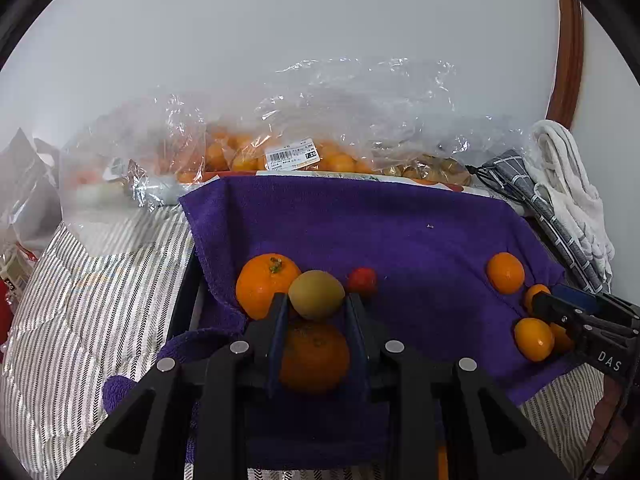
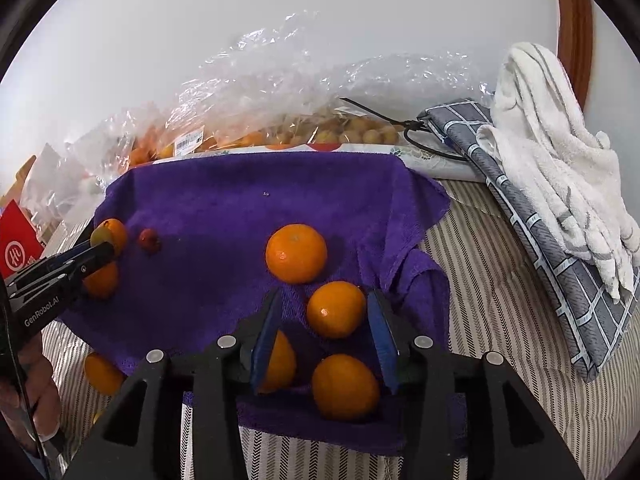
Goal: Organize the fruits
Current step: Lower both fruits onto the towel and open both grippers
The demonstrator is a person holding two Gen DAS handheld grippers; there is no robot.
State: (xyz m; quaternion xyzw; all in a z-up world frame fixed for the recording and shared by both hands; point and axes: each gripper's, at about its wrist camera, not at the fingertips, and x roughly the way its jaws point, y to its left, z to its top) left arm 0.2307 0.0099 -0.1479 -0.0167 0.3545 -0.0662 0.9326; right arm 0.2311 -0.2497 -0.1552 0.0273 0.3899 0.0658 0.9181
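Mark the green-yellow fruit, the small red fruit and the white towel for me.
green-yellow fruit [image 1: 316, 294], left wrist view, centre of skin
small red fruit [image 1: 362, 281], left wrist view, middle
white towel [image 2: 548, 148], right wrist view, middle fold

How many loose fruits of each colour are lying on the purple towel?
Orange fruits: 6
Greenish fruit: 1
Red fruit: 1
Total: 8

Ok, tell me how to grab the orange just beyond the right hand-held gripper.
Grip the orange across its widest middle, from above, right hand-held gripper pads left and right. It is round, and those sides face bare purple towel; a smaller orange crowds its near side. The left hand-held gripper is busy, shut on a yellow-green fruit.
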